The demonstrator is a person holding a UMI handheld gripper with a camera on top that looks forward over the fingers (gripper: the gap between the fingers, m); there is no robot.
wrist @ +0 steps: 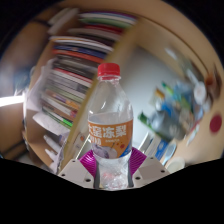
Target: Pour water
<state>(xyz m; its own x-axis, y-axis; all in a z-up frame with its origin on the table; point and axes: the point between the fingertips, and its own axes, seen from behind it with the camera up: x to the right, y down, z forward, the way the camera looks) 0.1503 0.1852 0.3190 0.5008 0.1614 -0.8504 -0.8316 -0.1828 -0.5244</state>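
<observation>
A clear plastic water bottle (110, 120) with a red cap (109, 70) and an orange label stands upright between my fingers, lifted in front of a bookshelf. My gripper (110, 160) is shut on the bottle's lower body, the magenta pads (90, 159) pressing on both sides. The bottle's base reaches down between the white finger mounts. No cup or other vessel shows in the gripper view.
A wooden bookshelf (75, 60) packed with stacked books fills the space behind and to the left of the bottle. To the right, a cluttered heap of bluish and white items (180, 105) lies under a wooden edge.
</observation>
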